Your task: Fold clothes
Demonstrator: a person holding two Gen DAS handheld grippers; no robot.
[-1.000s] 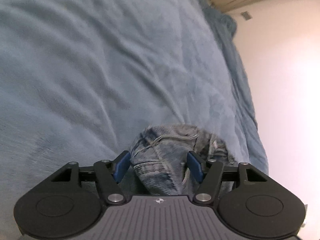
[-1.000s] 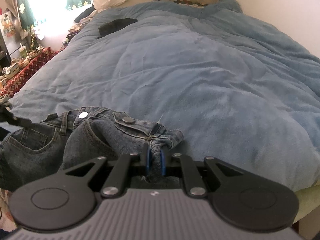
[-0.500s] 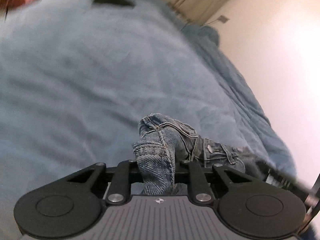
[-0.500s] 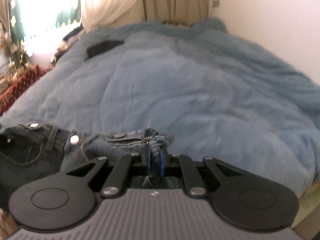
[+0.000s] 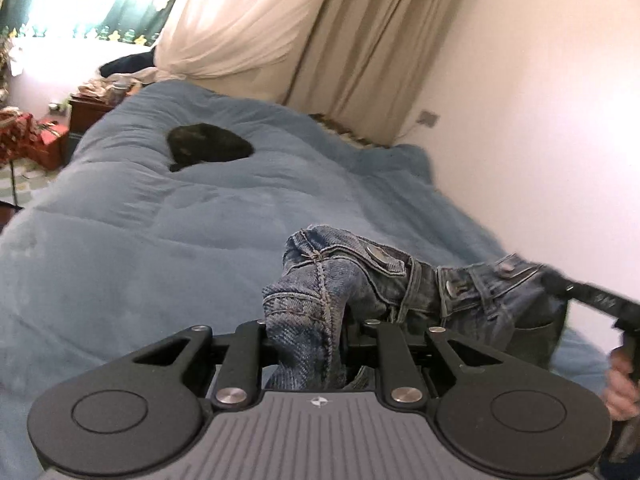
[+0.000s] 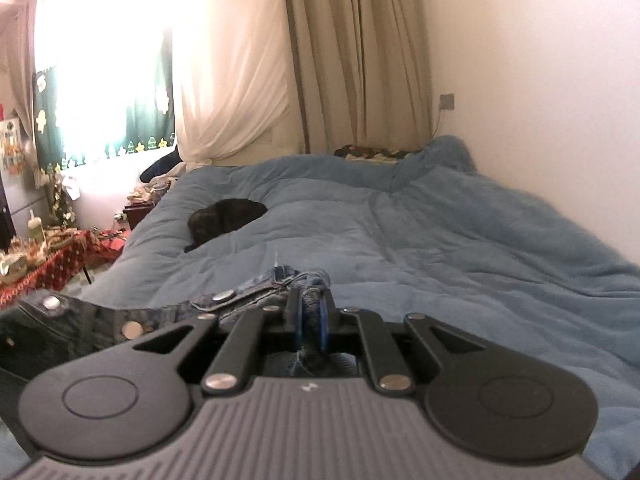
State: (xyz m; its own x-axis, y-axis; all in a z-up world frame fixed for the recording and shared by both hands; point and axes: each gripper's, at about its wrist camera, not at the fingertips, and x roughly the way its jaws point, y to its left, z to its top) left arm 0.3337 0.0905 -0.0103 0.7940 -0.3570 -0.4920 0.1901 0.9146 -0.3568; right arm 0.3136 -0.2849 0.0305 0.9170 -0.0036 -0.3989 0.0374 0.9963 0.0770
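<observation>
A bedroom: a wide bed (image 5: pixel 160 240) under a blue fleece duvet runs to beige curtains (image 5: pixel 360 60) and a white wall (image 5: pixel 540 120).

From the left wrist, the left gripper (image 5: pixel 304 336) is clenched on a bunched corner of the jeans (image 5: pixel 316 280), faded blue denim with orange topstitching and a thick seam running up between the jaws. The waistband stretches away to the right above the duvet, showing a metal button (image 5: pixel 378 255), a belt loop and two rivets. Its far end reaches the right gripper (image 5: pixel 560 284), a dark, blurred bar at the frame's edge, with part of the person's hand (image 5: pixel 622 384) below it. Farther up the bed a dark garment (image 5: pixel 208 146) lies on the duvet, well apart from the jeans. Beyond the bed's left side stand a wooden nightstand (image 5: pixel 86 114) and red patterned wrapped boxes (image 5: pixel 36 140), under a bright window with a green patterned drape (image 5: pixel 132 0).

From the right wrist, the right gripper (image 6: pixel 310 320) is clamped tight on a thin fold of the jeans (image 6: pixel 256 300), its blue pads (image 6: pixel 295 320) nearly meeting with frayed threads hanging below. The waistband trails left with its snaps catching light, darker denim sagging under it. The dark garment (image 6: pixel 224 220) sits mid-bed ahead. A cluttered table with a red patterned cloth (image 6: pixel 44 264) stands at the left, and a wall socket (image 6: pixel 447 101) sits beside the curtains (image 6: pixel 360 60).
</observation>
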